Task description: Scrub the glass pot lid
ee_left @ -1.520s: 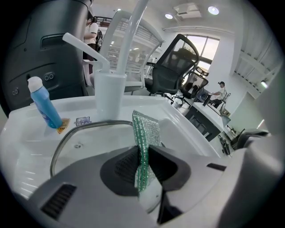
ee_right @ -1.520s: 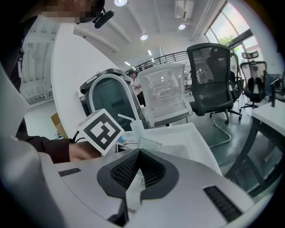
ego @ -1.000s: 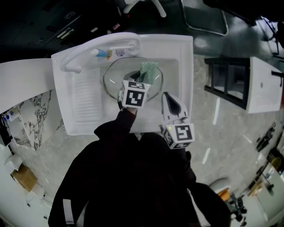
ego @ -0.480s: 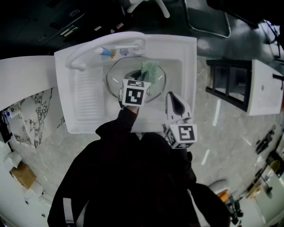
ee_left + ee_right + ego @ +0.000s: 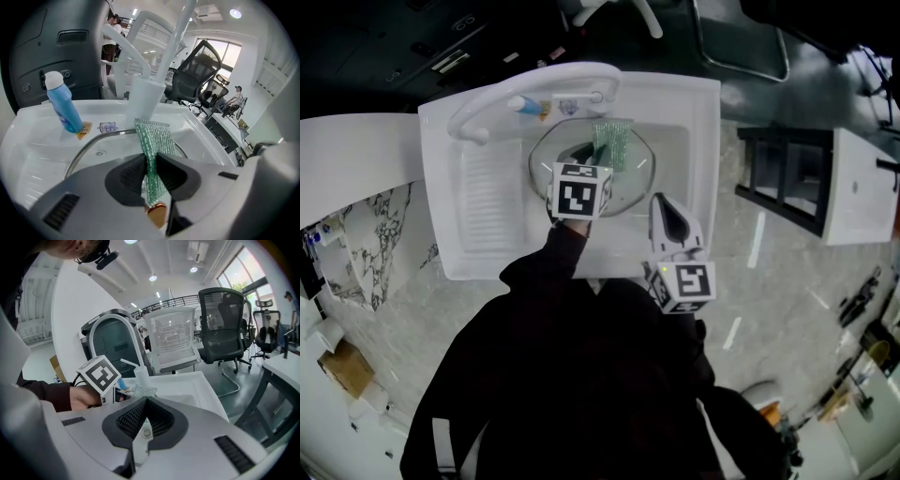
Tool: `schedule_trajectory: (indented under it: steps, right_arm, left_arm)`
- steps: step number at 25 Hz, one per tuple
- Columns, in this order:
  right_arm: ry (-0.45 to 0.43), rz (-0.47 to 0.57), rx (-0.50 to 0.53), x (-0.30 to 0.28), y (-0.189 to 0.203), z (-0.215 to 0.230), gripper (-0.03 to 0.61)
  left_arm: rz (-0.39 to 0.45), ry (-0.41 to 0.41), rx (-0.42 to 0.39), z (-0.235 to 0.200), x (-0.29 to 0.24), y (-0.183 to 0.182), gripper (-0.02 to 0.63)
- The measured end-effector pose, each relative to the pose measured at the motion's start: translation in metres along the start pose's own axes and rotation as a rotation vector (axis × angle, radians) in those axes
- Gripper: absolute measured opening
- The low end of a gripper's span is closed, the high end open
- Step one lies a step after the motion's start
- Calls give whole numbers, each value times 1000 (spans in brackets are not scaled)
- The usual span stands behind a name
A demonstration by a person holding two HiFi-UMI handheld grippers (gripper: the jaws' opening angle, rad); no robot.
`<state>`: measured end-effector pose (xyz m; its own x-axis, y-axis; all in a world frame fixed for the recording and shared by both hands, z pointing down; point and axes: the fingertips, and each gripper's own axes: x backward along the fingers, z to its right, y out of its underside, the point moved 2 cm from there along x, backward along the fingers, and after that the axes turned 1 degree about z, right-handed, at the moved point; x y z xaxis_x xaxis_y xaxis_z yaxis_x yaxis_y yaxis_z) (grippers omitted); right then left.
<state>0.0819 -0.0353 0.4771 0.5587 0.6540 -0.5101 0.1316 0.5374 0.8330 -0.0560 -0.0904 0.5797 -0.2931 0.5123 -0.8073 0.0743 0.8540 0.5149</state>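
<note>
Our left gripper [image 5: 592, 167] reaches into the white sink [image 5: 703, 105], its dark ribbed pads pressed together on a green mesh scrubber [image 5: 612, 142]. In the left gripper view the scrubber [image 5: 152, 137] is a thin, glittery, net-like sheet. It is pinched on edge between the jaws of the left gripper [image 5: 151, 176], and its free end stands above them, a flat rectangle.

The glass pot lid [image 5: 634, 184] lies in the basin just below the scrubber. It is round and clear, and a bright metal band runs along its edge. That band shows as a curved arc in the left gripper view, where the lid [image 5: 96, 139] sits right in front of the jaws. We cannot tell whether the scrubber touches the glass.

A smooth white faucet [image 5: 536, 84] arches over the back of the sink. Beside its base lies a blue plastic bottle [image 5: 64, 110] with a rounded white cap. To the left of the basin is a ribbed drainboard [image 5: 487, 202].

Our right gripper [image 5: 659, 201] hangs over the sink's front right edge, well apart from the lid. In its own view the right gripper [image 5: 144, 416] has its jaws closed on nothing, the grid-textured pads meeting in a V.
</note>
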Motion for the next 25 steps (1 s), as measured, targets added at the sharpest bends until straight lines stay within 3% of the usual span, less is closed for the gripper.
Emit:
schedule_trajectory:
  steps: [25]
  right_arm:
    - [-26, -4, 18, -2, -3, -15, 3]
  left_arm:
    - [25, -53, 79, -38, 20, 11, 74]
